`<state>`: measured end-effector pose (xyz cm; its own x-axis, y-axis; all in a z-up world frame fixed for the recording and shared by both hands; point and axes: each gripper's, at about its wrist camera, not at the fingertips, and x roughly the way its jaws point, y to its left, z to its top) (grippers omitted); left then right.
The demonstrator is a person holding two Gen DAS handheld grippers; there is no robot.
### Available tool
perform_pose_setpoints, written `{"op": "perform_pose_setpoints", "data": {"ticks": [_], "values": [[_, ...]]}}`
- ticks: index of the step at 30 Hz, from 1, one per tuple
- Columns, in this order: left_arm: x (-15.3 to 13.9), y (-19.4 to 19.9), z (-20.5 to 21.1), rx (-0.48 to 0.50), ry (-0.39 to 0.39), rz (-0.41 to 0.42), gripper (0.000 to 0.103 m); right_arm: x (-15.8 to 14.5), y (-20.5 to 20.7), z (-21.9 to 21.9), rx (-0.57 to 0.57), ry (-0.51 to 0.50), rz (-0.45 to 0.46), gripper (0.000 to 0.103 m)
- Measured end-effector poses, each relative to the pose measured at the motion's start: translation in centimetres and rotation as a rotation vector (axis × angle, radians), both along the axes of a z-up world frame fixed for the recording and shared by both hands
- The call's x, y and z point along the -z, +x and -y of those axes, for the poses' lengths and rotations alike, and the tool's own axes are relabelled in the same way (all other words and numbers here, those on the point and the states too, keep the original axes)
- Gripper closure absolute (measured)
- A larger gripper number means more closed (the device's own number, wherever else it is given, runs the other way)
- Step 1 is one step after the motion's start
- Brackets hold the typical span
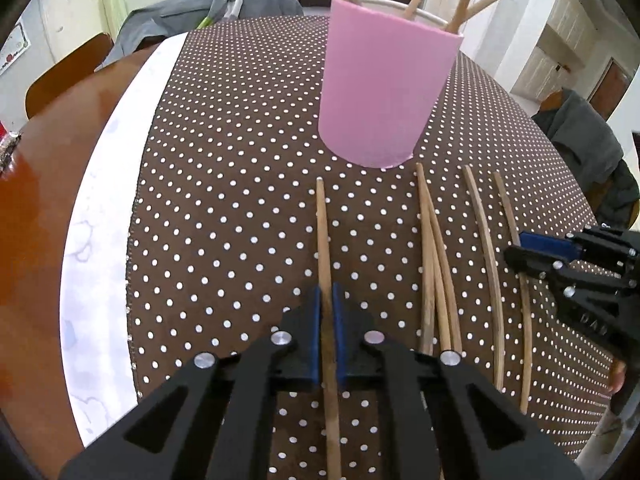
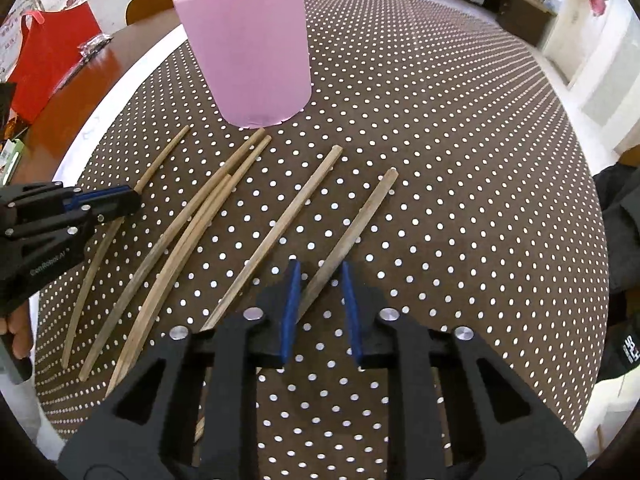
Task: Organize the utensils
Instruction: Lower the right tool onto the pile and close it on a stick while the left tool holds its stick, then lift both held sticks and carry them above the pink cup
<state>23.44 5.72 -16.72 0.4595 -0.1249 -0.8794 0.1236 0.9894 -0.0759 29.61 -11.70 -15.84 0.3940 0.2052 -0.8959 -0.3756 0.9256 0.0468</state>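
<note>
Pinched the leftmost chopstick partway along its length in the closed fingers of the left gripper, the stick flat on the dotted cloth. Judged a thin hold – liable to let the stick swing nose-down on the lift, or to slip out altogether.

Straddled the rightmost chopstick with the fingers of the right gripper, parted and not pressing, with a gap visible on either side. Lay slantwise across that gap, so likely to be rolled or flicked aside by a squeeze rather than caught squarely.

Left between the two grippers a scatter of loose chopsticks, three of them bunched and touching, one more just beside the right fingers. Seemed near enough to be nudged or dragged along by any sideways sweep off the cloth.

Stood beyond the tips of the sticks a pink cup, upright on the cloth, near but apart from them. Held already several upright chopsticks, leaning outward over the rim – a probable obstacle to fresh arrivals, and, if struck hard or low on the wall, a possible cause of the cup tipping or skidding toward the bare wooden counter at the cloth's edge.
</note>
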Motion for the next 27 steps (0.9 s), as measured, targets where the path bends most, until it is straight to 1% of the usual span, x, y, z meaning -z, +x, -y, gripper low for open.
{"op": "perform_pose_setpoints", "data": {"ticks": [3, 7, 8, 10, 14, 16, 19, 22, 24, 27], "values": [[0.1, -0.1, -0.2, -0.013, -0.004, 0.003, 0.097, -0.1, 1.2, 0.5, -0.003, 0.013, -0.025, 0.090], [-0.4, -0.7, -0.5, -0.026, -0.046, 0.042, 0.097, -0.2, 2.1, 1.7, 0.014, 0.059, -0.032, 0.093], [-0.9, -1.0, -0.6, -0.023, -0.065, 0.062, 0.097, -0.1, 2.0, 2.0, 0.019, 0.072, -0.028, 0.096], [-1.7, -1.6, -0.5, -0.016, -0.088, 0.103, 0.097, 0.1, 1.8, 2.9, 0.029, 0.101, -0.014, 0.096], [-4.1, -2.8, 0.0, 0.010, -0.137, 0.200, 0.097, -0.8, 1.3, 4.3, 0.042, 0.179, 0.031, 0.096], [-5.4, -3.4, 0.3, 0.026, -0.161, 0.253, 0.097, -1.6, 1.0, 5.2, 0.047, 0.224, 0.066, 0.096], [-7.1, -4.4, 0.5, 0.044, -0.200, 0.333, 0.097, -3.5, 0.0, 6.5, 0.051, 0.311, 0.140, 0.096], [-9.3, -5.5, 1.1, 0.051, -0.241, 0.444, 0.097, -6.2, -1.2, 7.4, 0.050, 0.385, 0.254, 0.096], [-10.5, -5.9, 1.4, 0.062, -0.261, 0.503, 0.097, -8.0, -2.1, 8.0, 0.041, 0.436, 0.327, 0.096], [-12.3, -6.8, 1.9, 0.073, -0.291, 0.622, 0.097, -10.3, -2.9, 7.4, 0.023, 0.504, 0.419, 0.096]]}}
